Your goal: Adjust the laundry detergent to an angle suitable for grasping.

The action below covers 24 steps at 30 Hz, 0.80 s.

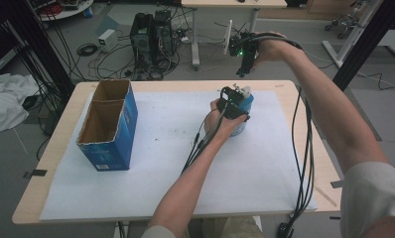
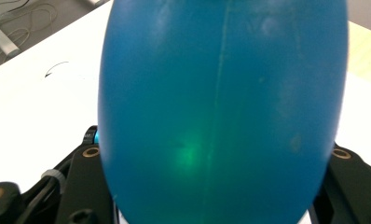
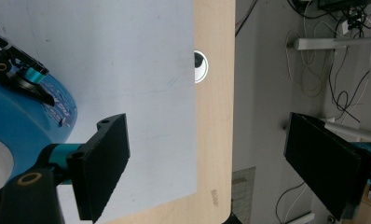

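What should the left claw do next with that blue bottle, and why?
Probably lift the blue bottle slightly off the white mat and start it toward the open blue box. The left claw has the bottle seated between its jaws, the box's compartments look empty, and the right claw hangs open above the far edge.

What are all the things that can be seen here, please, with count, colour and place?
Bottle: one, blue, right of table centre, between the left gripper's fingers.
Box: one, blue cardboard, open top with two compartments, left side.
Sheet: one, white, covering most of the table.
Table: one, light wood.
Computer tower: one, black, on the floor beyond.
Left gripper: one, black, shut on the bottle.
Right gripper: one, black, open, raised over the far edge.
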Tool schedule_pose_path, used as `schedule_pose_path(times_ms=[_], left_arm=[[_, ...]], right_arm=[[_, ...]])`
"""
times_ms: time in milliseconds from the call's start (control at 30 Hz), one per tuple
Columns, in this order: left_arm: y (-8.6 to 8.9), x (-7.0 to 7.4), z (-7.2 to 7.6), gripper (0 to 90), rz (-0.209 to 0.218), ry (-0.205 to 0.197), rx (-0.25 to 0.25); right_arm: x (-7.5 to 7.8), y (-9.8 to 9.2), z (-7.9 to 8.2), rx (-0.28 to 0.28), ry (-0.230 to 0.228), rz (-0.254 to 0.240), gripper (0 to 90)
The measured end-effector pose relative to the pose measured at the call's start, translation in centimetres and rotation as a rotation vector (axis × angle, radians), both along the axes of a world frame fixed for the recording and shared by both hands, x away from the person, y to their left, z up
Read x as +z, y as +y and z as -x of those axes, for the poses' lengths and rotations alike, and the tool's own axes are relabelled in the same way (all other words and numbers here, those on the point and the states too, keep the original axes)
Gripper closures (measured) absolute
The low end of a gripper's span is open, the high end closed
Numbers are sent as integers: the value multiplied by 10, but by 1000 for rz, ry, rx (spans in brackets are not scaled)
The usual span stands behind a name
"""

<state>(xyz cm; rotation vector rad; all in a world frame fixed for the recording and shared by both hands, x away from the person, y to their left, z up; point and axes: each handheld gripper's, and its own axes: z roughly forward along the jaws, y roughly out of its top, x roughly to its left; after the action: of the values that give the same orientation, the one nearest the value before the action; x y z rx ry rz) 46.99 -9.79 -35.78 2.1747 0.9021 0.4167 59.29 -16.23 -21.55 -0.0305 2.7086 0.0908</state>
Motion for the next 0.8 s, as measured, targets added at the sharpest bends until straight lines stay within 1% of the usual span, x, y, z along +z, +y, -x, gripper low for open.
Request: schedule_pose_path(times_ms=[33, 67, 100, 133, 167, 200, 233, 333, 367, 467, 500, 567, 600, 633, 667, 733, 767, 800], left_arm=[[2, 0, -1, 429, 17, 18, 1], [0, 0, 0, 432, -3, -4, 1], [0, 0, 0, 433, -1, 0, -1], [0, 0, 0, 434, -2, -1, 0], [2, 0, -2, 436, 19, 20, -1], [-1, 0, 1, 438, -5, -5, -3], [0, 0, 1, 439, -5, -8, -8], [0, 0, 1, 442, -11, -9, -10], [0, 0, 1, 444, -5, -9, -11], [1, 0, 1, 447, -14, -10, -18], [0, 0, 1, 448, -10, -10, -18], [0, 0, 1, 450, -7, -11, -13], [0, 0, 0, 451, -5, -4, 0], [0, 1, 2, 451, -23, -21, -30], [0, 1, 3, 451, -26, -22, -32], [1, 2, 3, 452, -26, -21, -32], [0, 0, 1, 452, -13, -14, -21], [0, 0, 2, 451, -13, -17, -22]], right_arm=[[0, 0, 0, 0, -1, 1, 134], [-1, 1, 0, -1, 2, 1, 134], [0, 0, 1, -5, 1, 6, 134], [0, 0, 0, 0, -1, 1, 134], [0, 0, 0, 0, 0, 2, 134], [-1, 2, 0, -3, 3, 0, 134], [-1, 0, 0, 0, 1, 7, 133], [-1, 0, 1, 0, 1, 7, 134], [-1, 0, 0, 2, 1, 9, 134], [-1, 1, 1, 2, 1, 8, 134], [-1, 1, 1, 3, 0, 10, 134], [-1, 0, 1, 0, 1, 7, 134], [-1, 1, 1, 2, 1, 8, 134], [0, 0, 1, -5, 1, 6, 134], [0, 0, 2, -4, -2, 7, 134], [1, -1, 2, -4, -2, 6, 134], [2, -1, 2, -2, -2, 0, 134], [0, 0, 1, -2, -2, 9, 134]])
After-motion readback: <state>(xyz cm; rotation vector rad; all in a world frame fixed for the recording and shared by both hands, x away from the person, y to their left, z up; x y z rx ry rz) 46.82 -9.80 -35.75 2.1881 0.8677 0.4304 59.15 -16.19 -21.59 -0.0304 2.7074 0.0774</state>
